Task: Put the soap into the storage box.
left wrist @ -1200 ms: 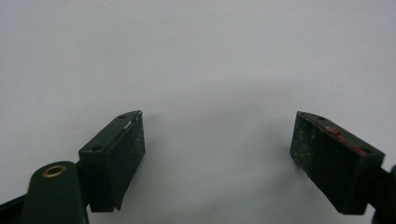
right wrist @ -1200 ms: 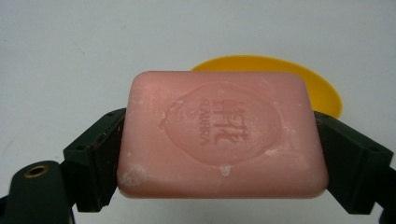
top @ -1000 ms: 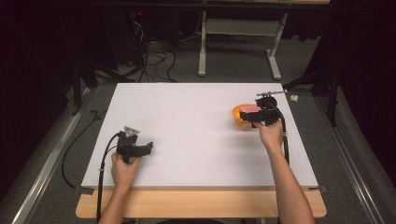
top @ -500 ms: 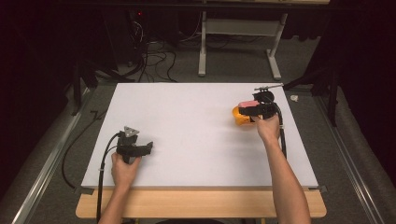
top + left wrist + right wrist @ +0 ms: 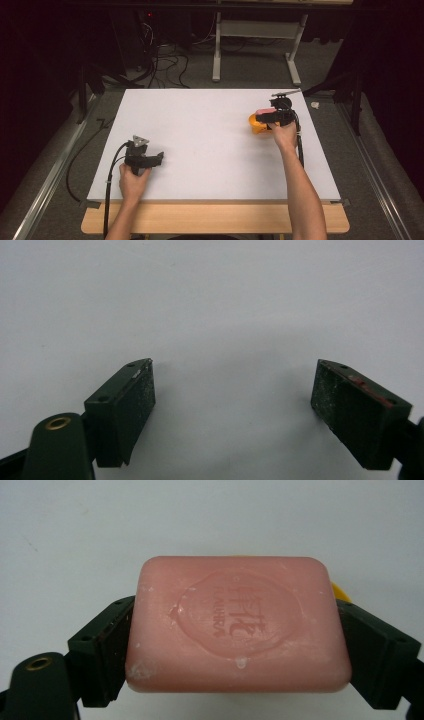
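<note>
Right gripper (image 5: 235, 645) clamps the pink soap (image 5: 237, 625) above the yellow dish (image 5: 260, 126); the slick bar may slip sideways. Left gripper (image 5: 232, 400) is released, idle.

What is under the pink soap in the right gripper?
An orange dish sits below the soap, held by the right gripper. From that gripper's own view just a yellow sliver of dish shows; the soap covers its inside.

A white surface (image 5: 200, 140) lies on a pale wooden tabletop (image 5: 215, 220) over grey carpet floor (image 5: 250, 70). Beyond it stand the white legs of a second table (image 5: 217, 55) and a tangle of black cables (image 5: 160, 65). Metal rails (image 5: 45, 185) flank both sides; the surrounding room is dark.
</note>
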The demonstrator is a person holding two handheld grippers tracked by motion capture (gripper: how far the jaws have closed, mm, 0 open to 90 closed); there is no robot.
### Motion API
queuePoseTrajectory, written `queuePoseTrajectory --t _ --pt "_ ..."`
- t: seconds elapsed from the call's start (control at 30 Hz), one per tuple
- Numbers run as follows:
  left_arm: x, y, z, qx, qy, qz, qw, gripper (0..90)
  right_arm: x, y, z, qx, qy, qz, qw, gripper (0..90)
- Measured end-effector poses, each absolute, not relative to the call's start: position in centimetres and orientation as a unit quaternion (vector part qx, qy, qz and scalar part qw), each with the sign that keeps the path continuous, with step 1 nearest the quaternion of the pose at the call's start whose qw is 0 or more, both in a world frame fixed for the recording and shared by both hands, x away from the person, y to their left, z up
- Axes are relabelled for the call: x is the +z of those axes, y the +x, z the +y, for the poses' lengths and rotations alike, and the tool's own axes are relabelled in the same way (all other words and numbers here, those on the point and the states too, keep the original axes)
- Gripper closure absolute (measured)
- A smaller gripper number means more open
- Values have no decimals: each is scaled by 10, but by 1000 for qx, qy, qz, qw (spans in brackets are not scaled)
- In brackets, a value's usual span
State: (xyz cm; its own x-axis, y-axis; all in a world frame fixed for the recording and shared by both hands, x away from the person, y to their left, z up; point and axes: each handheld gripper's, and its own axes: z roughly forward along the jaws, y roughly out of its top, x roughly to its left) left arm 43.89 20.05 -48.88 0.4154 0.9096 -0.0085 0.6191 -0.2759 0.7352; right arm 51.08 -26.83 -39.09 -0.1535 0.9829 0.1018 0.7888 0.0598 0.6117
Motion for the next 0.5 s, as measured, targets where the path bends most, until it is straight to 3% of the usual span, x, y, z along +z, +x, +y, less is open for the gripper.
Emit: queuePoseTrajectory --t 0.5 --pt "-489 439 200 214 770 497 340 181 -401 524 -265 250 643 706 161 134"
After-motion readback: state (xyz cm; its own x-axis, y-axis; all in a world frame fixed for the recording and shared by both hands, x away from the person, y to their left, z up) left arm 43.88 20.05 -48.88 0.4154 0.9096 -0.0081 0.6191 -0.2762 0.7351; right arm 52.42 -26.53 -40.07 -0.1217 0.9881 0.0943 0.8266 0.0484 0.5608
